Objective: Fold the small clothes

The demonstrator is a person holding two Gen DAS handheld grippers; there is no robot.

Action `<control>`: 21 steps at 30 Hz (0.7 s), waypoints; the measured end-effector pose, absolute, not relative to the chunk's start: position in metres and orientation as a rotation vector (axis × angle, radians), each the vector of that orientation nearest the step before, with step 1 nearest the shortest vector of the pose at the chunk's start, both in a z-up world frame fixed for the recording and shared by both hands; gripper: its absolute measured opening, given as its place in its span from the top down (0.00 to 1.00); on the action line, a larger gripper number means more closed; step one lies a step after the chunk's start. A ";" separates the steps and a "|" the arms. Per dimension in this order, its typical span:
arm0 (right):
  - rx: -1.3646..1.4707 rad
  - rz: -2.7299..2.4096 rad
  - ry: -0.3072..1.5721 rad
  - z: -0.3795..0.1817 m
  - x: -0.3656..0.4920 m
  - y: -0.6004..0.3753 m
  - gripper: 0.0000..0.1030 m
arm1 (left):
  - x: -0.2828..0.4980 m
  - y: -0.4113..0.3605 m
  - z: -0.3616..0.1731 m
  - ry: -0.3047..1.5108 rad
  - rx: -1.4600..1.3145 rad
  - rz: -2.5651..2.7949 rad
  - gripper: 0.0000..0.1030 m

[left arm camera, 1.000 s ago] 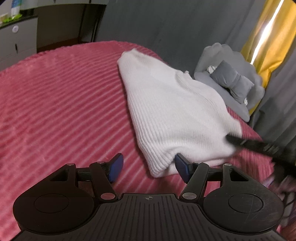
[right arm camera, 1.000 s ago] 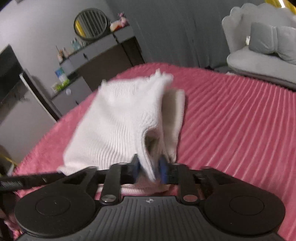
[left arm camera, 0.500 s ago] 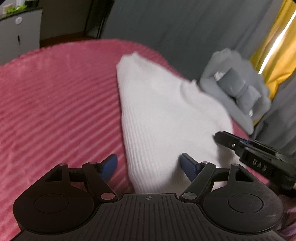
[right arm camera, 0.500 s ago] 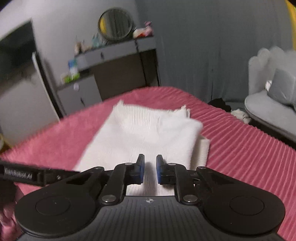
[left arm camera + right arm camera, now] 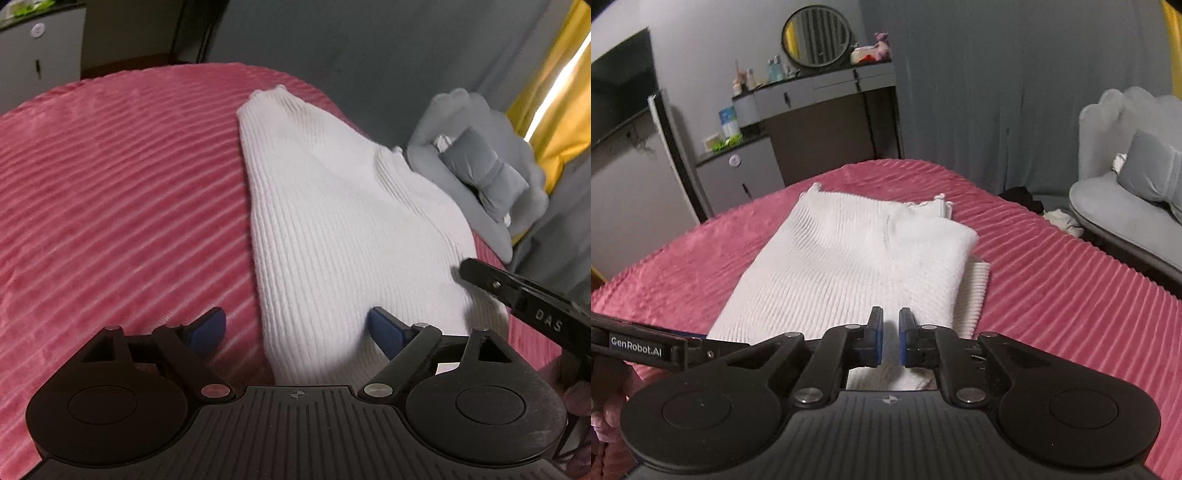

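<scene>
Left jaws just opened wide, straddling white knit sweater (image 5: 343, 229) edge. Right jaws closed, empty. Folded on pink bed (image 5: 110, 192).

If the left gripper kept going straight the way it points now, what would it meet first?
Most likely the near end of the folded white ribbed knit garment, lying between the open jaws of the left gripper; depth is uncertain.

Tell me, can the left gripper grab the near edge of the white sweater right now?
Probably yes. The left gripper has just been opening its jaws wide, and the near edge of the white sweater already lies between them on the pink bedspread, unpinched. Nothing blocks it; the right gripper is shut and empty beside it.
</scene>
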State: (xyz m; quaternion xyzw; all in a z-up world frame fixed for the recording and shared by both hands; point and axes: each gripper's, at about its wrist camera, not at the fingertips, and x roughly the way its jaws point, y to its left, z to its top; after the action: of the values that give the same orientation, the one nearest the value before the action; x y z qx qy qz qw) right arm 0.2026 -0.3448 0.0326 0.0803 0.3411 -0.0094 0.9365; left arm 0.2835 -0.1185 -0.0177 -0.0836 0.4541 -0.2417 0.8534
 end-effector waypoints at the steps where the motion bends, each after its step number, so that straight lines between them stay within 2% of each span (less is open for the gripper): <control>1: 0.164 -0.023 0.689 0.033 0.201 -0.346 0.92 | 0.285 -0.120 -0.016 0.952 -0.170 -0.507 0.14; 8: 0.097 -0.051 0.742 0.012 0.211 -0.347 0.92 | 0.288 -0.121 -0.012 0.954 -0.150 -0.498 0.14; 12: 0.108 -0.043 0.723 0.026 0.214 -0.346 0.92 | 0.292 -0.117 0.004 0.883 -0.144 -0.477 0.14; 15: 0.116 -0.065 0.686 0.034 0.224 -0.346 0.81 | 0.307 -0.120 0.004 0.883 -0.170 -0.442 0.14; 19: 0.075 -0.087 0.696 0.025 0.248 -0.342 0.80 | 0.326 -0.126 -0.015 0.956 -0.243 -0.456 0.12; 21: 0.026 -0.100 0.738 0.014 0.257 -0.341 0.79 | 0.334 -0.128 -0.030 0.998 -0.280 -0.465 0.07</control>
State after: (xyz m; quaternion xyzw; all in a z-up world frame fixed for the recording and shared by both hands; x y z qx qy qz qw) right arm 0.2567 -0.3407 0.0136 0.0128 0.3604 -0.0489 0.9314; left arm 0.3337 -0.1278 -0.0296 -0.1327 0.4726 -0.2202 0.8429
